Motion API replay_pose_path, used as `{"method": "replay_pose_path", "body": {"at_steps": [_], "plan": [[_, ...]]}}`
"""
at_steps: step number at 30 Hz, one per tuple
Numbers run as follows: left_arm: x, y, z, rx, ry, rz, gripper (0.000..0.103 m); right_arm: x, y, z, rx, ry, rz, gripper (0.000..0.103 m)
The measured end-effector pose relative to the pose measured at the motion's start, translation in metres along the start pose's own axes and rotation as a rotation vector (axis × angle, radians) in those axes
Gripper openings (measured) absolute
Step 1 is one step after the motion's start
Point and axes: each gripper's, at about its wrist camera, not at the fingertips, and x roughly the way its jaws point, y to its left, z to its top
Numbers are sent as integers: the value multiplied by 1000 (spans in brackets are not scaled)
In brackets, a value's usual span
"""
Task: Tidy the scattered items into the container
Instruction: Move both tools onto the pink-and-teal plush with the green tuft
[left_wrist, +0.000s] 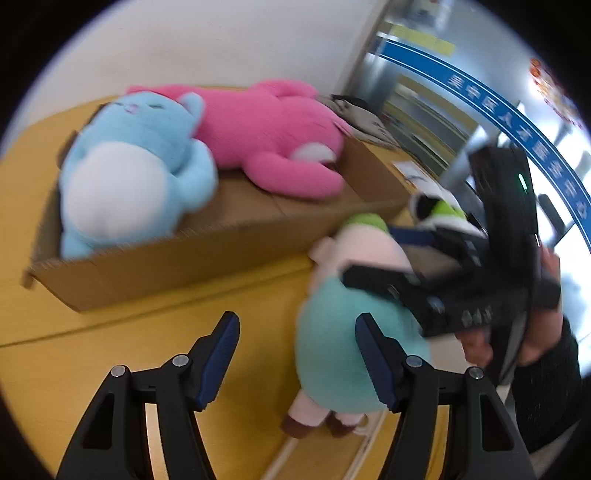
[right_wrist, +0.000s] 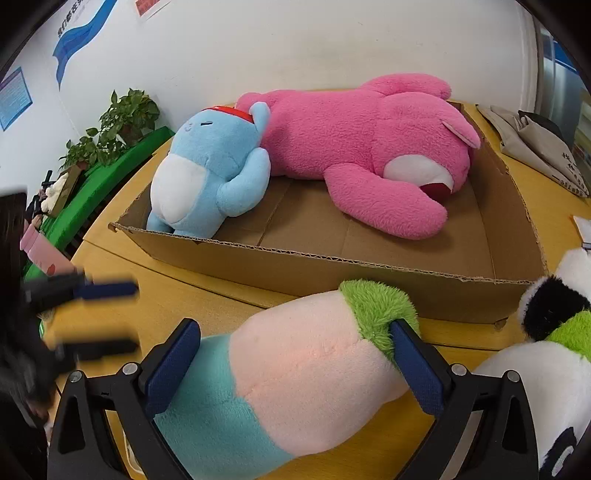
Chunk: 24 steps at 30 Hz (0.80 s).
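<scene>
A shallow cardboard box (right_wrist: 369, 280) (left_wrist: 177, 266) stands on the yellow table. A blue plush (right_wrist: 210, 173) (left_wrist: 125, 173) and a pink plush (right_wrist: 369, 147) (left_wrist: 273, 136) lie in it. A plush doll with a pink head, green tuft and teal body (right_wrist: 295, 373) (left_wrist: 343, 343) lies on the table before the box. My right gripper (right_wrist: 295, 365) (left_wrist: 406, 254) is wide open with its fingers on either side of the doll's head. My left gripper (left_wrist: 297, 354) (right_wrist: 107, 314) is open and empty, just left of the doll. A panda plush (right_wrist: 546, 354) (left_wrist: 439, 210) lies to the right.
A beige cloth bag (right_wrist: 535, 144) lies on the table behind the box at the right. Potted plants (right_wrist: 114, 125) and a green bench (right_wrist: 99, 181) stand at the left by the white wall. A glass door (left_wrist: 443, 92) is at the far right.
</scene>
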Motion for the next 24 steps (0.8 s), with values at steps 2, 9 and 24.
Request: {"method": "replay_pose_path", "body": {"at_steps": [2,9,24], "plan": [[0,-7,-9,-4,-12,-80,70,1,3,-5,-11,-1,-3,103],[-2,-35,-26,44,-7,-195,80,-15,-1,-18,58,-29,191,98],[12,-64,-49,55,86,-154,82,-21,5,-44,57,69,175,93]]}}
